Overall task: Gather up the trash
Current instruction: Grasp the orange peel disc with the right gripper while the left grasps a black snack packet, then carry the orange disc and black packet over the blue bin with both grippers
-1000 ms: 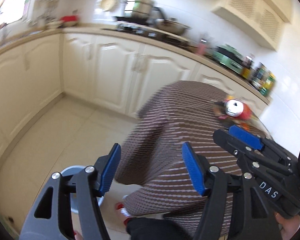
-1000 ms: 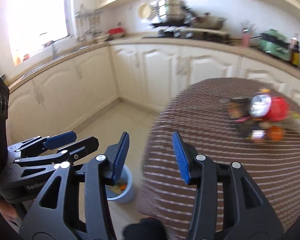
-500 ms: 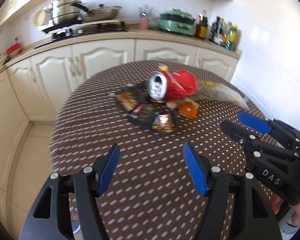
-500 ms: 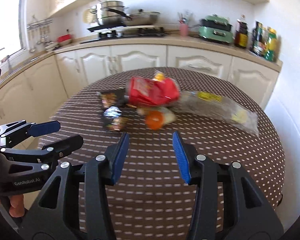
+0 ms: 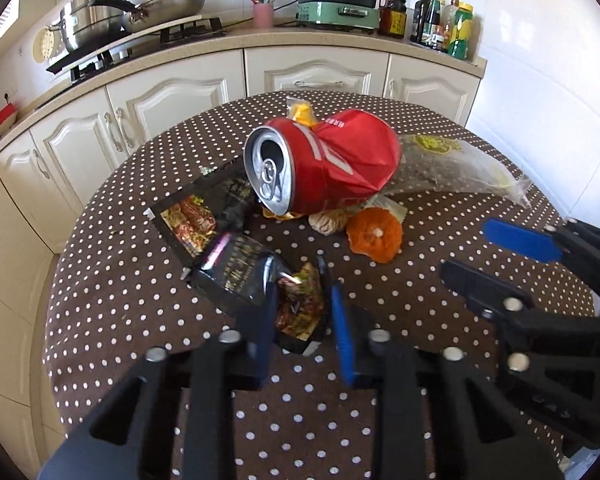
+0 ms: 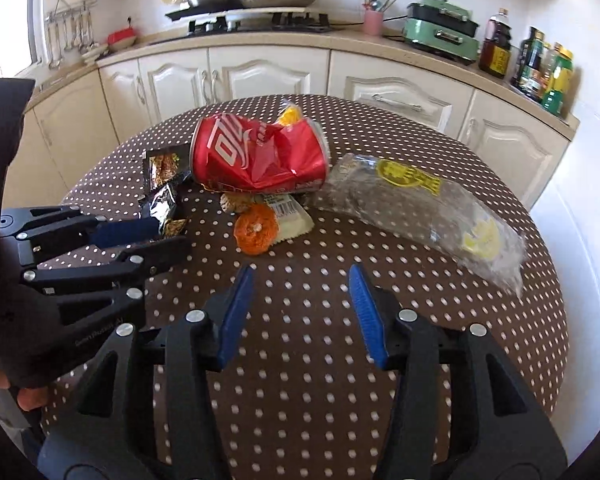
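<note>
The left gripper [image 5: 300, 316] is narrowed around the near end of a dark snack wrapper [image 5: 296, 312]; its pads flank the foil, but whether they already pinch it I cannot tell. The right gripper [image 6: 300, 304] hangs wide apart and empty over bare dotted cloth, short of the pile. Just past the wrapper lie a second dark packet [image 5: 192, 216], an orange peel [image 5: 374, 236] and a small pale lump [image 5: 328, 222], all touching or nearly touching. Behind them a crushed red can [image 5: 320, 168] lies on its side, mouth toward the left gripper, resting partly on the litter, and a long clear bag [image 6: 420, 200] stretches away to the right, its far end close to the table [image 6: 300, 400] edge. The main risk, I judge, is the thin, slick foil slipping from a shallow pinch, or the wrapper dragging its neighbour as it lifts; a nudge could also set the can rolling, and a careless sweep could push the bag off the rim. Open room lies on the near half of the cloth and on the left side; the cabinets [image 5: 172, 100] stand well beyond the far edge.
</note>
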{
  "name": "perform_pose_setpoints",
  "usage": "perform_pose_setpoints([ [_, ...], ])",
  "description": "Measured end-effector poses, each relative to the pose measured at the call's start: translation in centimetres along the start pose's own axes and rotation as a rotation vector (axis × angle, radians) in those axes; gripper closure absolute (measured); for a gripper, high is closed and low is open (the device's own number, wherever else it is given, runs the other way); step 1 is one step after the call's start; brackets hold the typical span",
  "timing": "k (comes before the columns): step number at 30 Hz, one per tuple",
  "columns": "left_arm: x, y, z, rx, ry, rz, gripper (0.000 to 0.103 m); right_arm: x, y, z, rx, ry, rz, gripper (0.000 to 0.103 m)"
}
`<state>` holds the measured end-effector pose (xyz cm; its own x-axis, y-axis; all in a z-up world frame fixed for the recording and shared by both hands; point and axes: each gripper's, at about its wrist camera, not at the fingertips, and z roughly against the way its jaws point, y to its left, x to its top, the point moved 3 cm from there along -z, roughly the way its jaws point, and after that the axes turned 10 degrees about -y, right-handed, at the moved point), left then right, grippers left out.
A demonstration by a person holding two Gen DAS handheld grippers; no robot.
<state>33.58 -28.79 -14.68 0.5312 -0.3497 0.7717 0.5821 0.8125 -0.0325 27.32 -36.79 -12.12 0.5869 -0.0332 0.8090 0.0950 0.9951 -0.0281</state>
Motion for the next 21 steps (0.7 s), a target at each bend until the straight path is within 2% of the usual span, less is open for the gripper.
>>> perform_pose_setpoints([
  [3, -0.1, 0.6, 0.8, -0.017, -0.021, 0.020, 0.094, 0.6, 0.8, -1.1, 0.021, 0.019, 0.015, 0.053],
  [8, -0.2, 1.7, 2.9, -0.057, -0.068, 0.070, 0.096, 1.3, 2.1, -3.6, 0.049, 0.070, 0.015, 0.053],
  [13, -0.3, 2.7, 4.6, -0.064, -0.102, 0.091, 0.097, 1.7, 3.1, -5.5, 0.016, 0.106, 0.040, 0.054],
  [14, -0.4, 2.9, 4.8, -0.063, -0.105, 0.094, 0.097, 1.8, 3.2, -5.7, 0.011, 0.107, 0.044, 0.056],
  [15, -0.5, 3.1, 5.0, -0.066, -0.107, 0.099, 0.097, 1.9, 3.4, -5.7, 0.006, 0.104, 0.052, 0.069],
  [17, -0.5, 3.5, 5.2, -0.069, -0.110, 0.105, 0.097, 1.9, 3.8, -5.5, -0.026, 0.097, 0.079, 0.069],
  [21, -1.1, 4.2, 6.4, -0.083, -0.124, 0.120, 0.097, 1.4, 4.7, -4.1, -0.020, 0.079, 0.091, 0.069],
])
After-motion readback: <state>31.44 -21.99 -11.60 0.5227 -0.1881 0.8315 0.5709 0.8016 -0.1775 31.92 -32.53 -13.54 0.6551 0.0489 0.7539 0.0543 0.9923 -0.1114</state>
